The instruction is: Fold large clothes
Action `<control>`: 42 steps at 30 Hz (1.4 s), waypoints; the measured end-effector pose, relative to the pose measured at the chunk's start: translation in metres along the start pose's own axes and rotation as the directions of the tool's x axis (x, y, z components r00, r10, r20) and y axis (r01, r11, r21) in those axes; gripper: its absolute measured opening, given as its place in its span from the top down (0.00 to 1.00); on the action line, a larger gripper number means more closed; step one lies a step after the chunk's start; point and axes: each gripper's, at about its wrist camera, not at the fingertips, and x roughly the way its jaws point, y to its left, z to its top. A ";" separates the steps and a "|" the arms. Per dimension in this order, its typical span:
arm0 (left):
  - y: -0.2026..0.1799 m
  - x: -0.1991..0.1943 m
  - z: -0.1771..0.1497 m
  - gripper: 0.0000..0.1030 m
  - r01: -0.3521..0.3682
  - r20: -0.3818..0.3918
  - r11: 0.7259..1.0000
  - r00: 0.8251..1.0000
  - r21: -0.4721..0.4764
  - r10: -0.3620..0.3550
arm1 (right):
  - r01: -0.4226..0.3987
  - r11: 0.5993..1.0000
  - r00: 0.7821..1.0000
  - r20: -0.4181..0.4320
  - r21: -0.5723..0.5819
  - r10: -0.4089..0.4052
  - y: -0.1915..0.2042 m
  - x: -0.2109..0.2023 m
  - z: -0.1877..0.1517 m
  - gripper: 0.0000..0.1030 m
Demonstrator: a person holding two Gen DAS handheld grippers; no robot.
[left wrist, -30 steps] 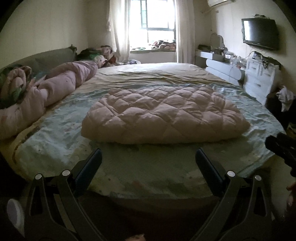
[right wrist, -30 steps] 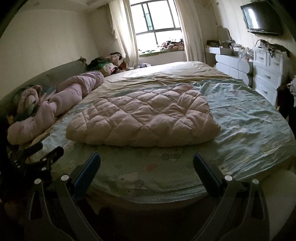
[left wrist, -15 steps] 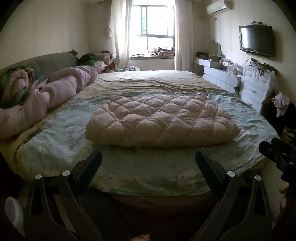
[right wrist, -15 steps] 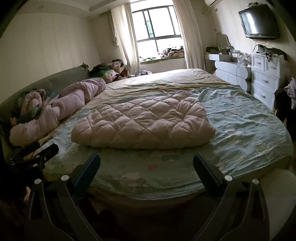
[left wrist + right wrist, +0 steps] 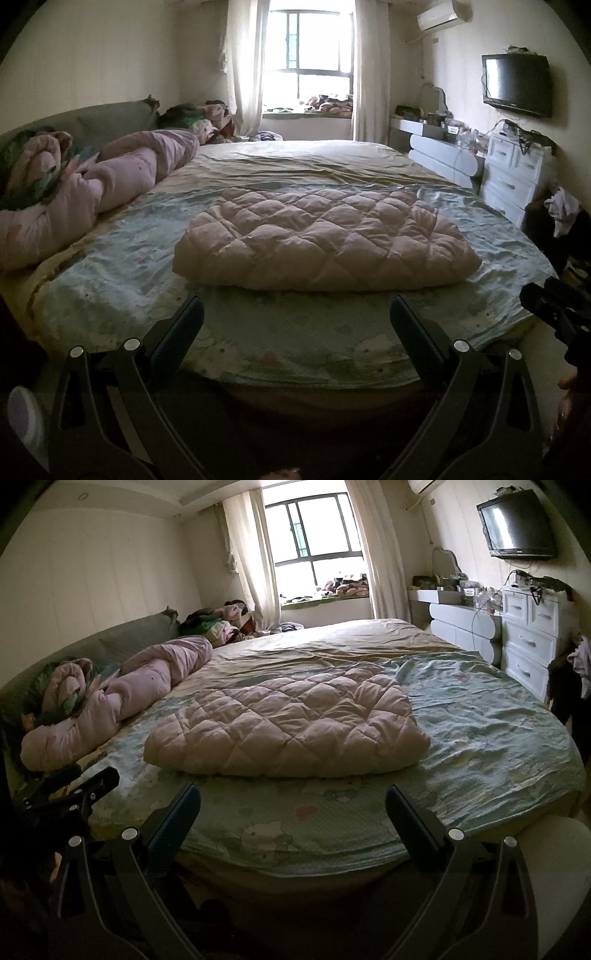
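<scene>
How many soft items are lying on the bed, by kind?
Folded pink quilted garment in the middle of the green patterned sheet: 1
Rolled pink padded duvet along the headboard side: 1
Rolled green floral bedding at its near end: 1
Total: 3
The heap of clothes by the window is too jumbled to count.

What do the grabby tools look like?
Each tool has two dark, flat fingers with bluish inner pads, on grey V-shaped frames with round silver bolts. The left tool and the right tool look alike. No sleeves show.
</scene>
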 end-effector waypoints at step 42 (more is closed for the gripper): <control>-0.007 -0.004 -0.001 0.08 -0.012 0.000 1.000 1.000 0.010 0.012 | -0.004 1.000 1.000 0.012 -0.010 0.004 0.003 -0.006 0.002 0.04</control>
